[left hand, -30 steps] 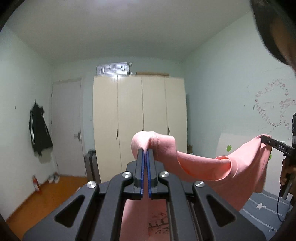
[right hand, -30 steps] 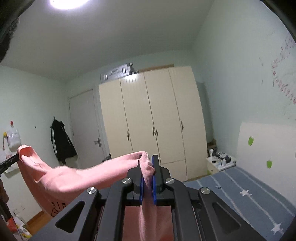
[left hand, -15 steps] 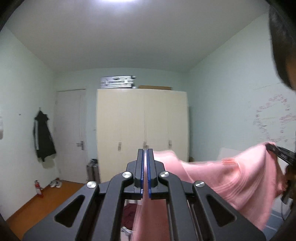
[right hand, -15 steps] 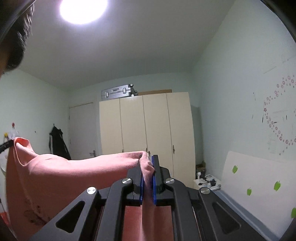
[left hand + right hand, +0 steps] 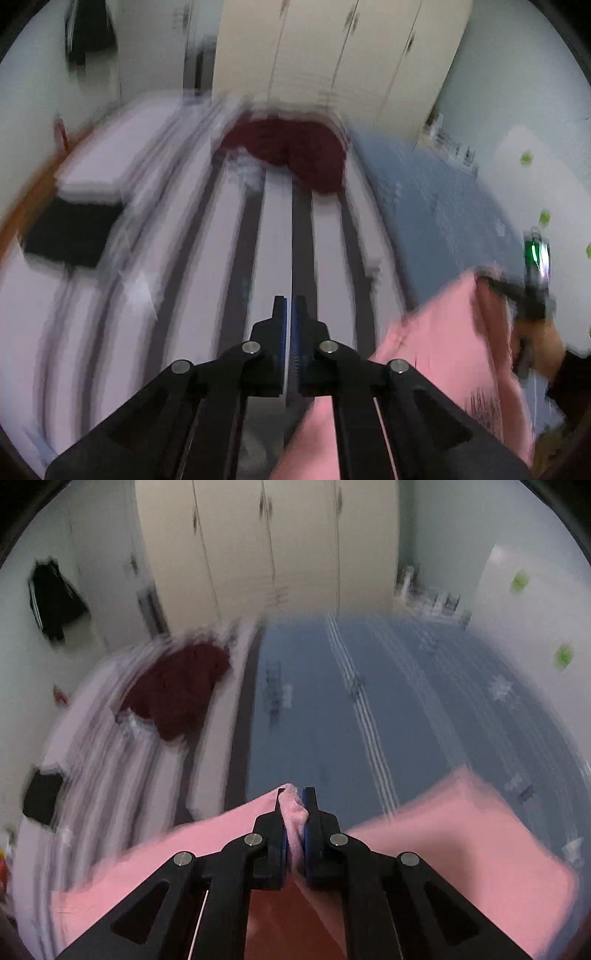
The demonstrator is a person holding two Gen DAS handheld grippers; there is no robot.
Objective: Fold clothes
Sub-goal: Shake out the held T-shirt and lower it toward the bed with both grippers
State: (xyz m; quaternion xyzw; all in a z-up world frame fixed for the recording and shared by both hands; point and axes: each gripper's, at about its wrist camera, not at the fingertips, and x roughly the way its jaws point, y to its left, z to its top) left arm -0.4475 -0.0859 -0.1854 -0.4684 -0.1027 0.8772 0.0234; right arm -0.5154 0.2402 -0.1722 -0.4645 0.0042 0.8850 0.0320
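Note:
A pink shirt [image 5: 461, 834] hangs between my two grippers over the bed; both views are blurred by motion. My right gripper [image 5: 293, 812] is shut on a bunched fold of the shirt. In the left wrist view my left gripper [image 5: 290, 314] has its jaws nearly together, with no cloth showing between the tips; the pink shirt [image 5: 443, 350] spreads below and to the right of it, out to the right gripper [image 5: 532, 295].
A dark red garment [image 5: 291, 151] lies far on a white-and-grey striped sheet [image 5: 207, 266]. A blue starred sheet [image 5: 369, 701] covers the right side. A black item [image 5: 70, 232] lies left. Cream wardrobes [image 5: 266, 542] stand behind.
Both grippers have swung sharply down from facing the wardrobes and ceiling to facing the bed. The shirt has come down with them. Cloth no longer shows between the left fingertips.

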